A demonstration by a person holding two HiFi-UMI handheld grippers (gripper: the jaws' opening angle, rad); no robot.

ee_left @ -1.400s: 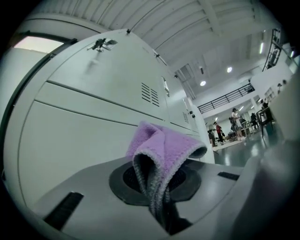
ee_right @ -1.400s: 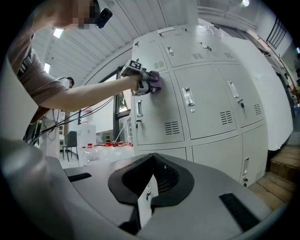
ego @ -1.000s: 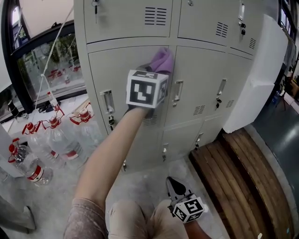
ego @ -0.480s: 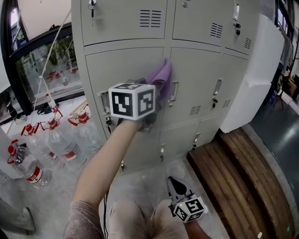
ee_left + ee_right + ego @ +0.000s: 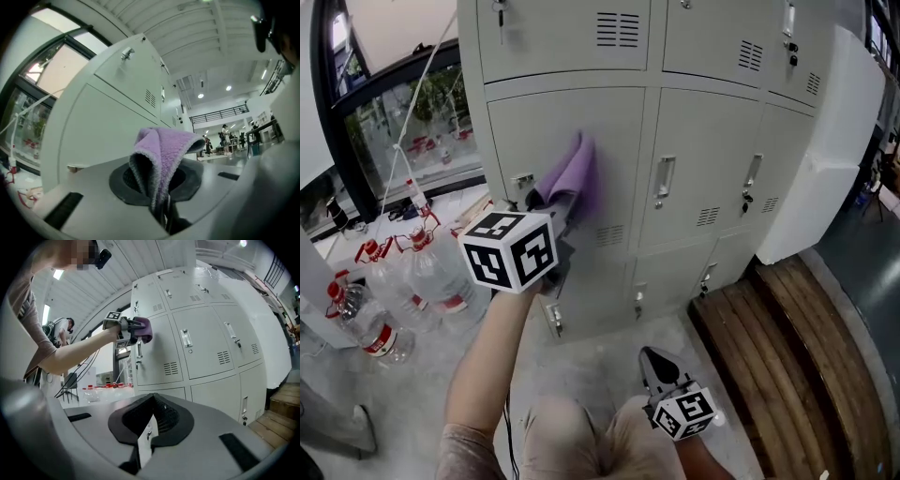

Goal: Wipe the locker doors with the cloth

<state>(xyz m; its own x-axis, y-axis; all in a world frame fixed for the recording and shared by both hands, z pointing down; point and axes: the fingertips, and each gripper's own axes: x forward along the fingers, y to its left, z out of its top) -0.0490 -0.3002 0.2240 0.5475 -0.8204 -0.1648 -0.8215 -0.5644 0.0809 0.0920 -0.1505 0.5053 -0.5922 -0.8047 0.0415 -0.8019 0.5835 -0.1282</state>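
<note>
A purple cloth (image 5: 574,178) is pressed against the middle grey locker door (image 5: 619,122), near the door's left side. My left gripper (image 5: 555,208) is shut on the cloth; its marker cube (image 5: 508,251) is nearest the camera. In the left gripper view the cloth (image 5: 164,154) bulges up from between the jaws of the left gripper (image 5: 161,213). My right gripper (image 5: 654,361) hangs low over the person's lap, shut and holding nothing. In the right gripper view, beyond the right gripper (image 5: 143,446), the cloth (image 5: 144,330) rests on the locker.
Several big water bottles (image 5: 394,281) stand on the floor at the left, below a window. A slatted wooden bench (image 5: 787,328) runs along the right. A white panel (image 5: 834,141) leans on the lockers there. Metal handles (image 5: 664,183) stick out of the doors.
My left gripper has swept the cloth down and to the left across the door, from its upper right corner toward the left side. The right gripper has stayed in place.
</note>
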